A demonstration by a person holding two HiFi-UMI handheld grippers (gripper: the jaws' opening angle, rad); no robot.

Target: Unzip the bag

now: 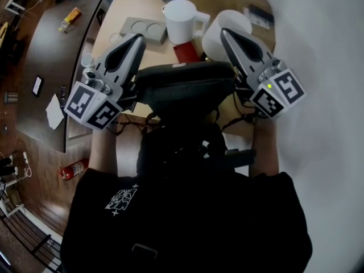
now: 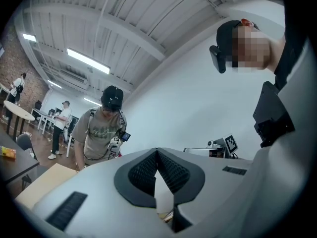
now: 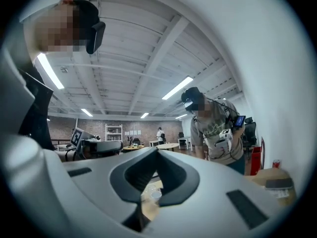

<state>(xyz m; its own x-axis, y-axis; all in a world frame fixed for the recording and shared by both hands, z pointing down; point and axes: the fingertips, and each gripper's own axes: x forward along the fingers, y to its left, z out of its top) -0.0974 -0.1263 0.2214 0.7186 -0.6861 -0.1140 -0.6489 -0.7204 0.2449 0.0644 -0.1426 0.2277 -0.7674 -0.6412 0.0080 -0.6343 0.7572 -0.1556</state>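
1. Judging the risk from the head view: the bag (image 1: 182,84), a dark one, sits at picture centre, close against the person's body at the near edge of the surface (image 1: 133,1). Neither claw has hold of it. The left claw (image 1: 138,37) lies at 10 o'clock from the bag and the right claw (image 1: 223,32) at 2 o'clock, both tips past it. I cannot make out the zip or its pull. A tug on the zip with nothing bracing the cloth would probably drag the whole bag instead of opening it, and the bag might slip off the edge. The white jug (image 1: 182,20) stands at 12 o'clock, between the two tips, so a careless forward reach could knock it.
2. Taking pose from the same view: both claws are held about level, pointing away from the body, with their marker cubes nearest the camera, one on either side of the bag.
3. Turning to the left gripper view: the left claw (image 2: 157,152) has its jaws together with nothing between them. It looks at the ceiling and a standing person (image 2: 101,133), not at the bag.
4. Turning to the right gripper view: the right claw (image 3: 157,152) has its tips meeting or all but meeting, and it is empty. Only the surface shows through the slit below the tips, and the bag is out of sight.
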